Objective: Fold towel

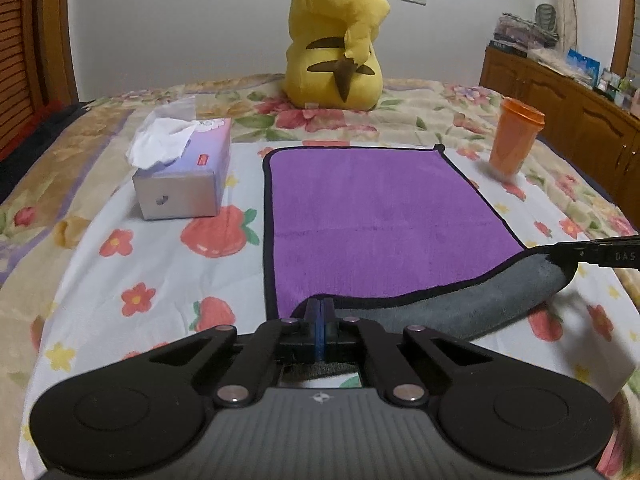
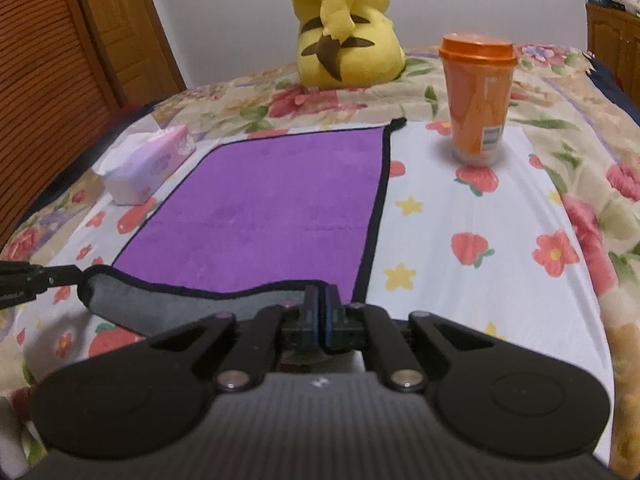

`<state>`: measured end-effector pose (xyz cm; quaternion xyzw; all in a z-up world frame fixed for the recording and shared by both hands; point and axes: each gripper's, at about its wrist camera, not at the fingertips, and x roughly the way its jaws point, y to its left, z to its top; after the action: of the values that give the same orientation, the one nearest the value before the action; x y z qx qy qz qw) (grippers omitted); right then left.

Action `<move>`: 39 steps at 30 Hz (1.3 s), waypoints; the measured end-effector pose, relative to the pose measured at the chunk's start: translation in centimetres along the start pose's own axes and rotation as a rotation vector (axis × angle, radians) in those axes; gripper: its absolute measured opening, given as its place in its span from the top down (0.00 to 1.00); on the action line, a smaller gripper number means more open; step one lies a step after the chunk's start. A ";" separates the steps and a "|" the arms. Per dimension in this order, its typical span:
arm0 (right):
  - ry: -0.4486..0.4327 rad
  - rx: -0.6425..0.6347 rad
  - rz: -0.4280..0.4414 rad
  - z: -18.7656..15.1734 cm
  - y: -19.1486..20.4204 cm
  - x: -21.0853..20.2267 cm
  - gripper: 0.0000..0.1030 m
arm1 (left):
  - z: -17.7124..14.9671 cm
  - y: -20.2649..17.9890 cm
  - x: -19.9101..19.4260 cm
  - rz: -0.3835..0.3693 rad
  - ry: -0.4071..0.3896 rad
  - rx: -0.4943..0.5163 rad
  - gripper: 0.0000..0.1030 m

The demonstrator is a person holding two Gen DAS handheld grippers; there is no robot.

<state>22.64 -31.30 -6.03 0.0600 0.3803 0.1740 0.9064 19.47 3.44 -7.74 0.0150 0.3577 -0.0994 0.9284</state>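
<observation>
A purple towel (image 1: 376,216) with a black hem and a grey underside lies flat on the bed; it also shows in the right wrist view (image 2: 264,212). Its near edge is lifted and curled over, so the grey side (image 1: 472,304) shows. My left gripper (image 1: 319,308) is shut on the towel's near left corner. My right gripper (image 2: 321,300) is shut on the near right corner. Each gripper's fingers show at the edge of the other view, the right one (image 1: 592,254) and the left one (image 2: 36,276).
A tissue box (image 1: 182,168) stands left of the towel and an orange lidded cup (image 2: 476,100) stands to its right. A yellow plush toy (image 1: 340,40) sits at the far side of the bed. A wooden cabinet (image 1: 568,112) lines the right wall.
</observation>
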 end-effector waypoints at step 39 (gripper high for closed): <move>-0.098 -0.038 0.005 1.7 0.2 -0.9 0.96 | 2.9 1.3 -0.6 0.005 -0.082 -0.032 0.95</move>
<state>23.18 -31.41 -4.14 0.0524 0.3319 0.1801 0.9245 21.19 4.53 -5.25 -0.0029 0.3208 -0.0920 0.9427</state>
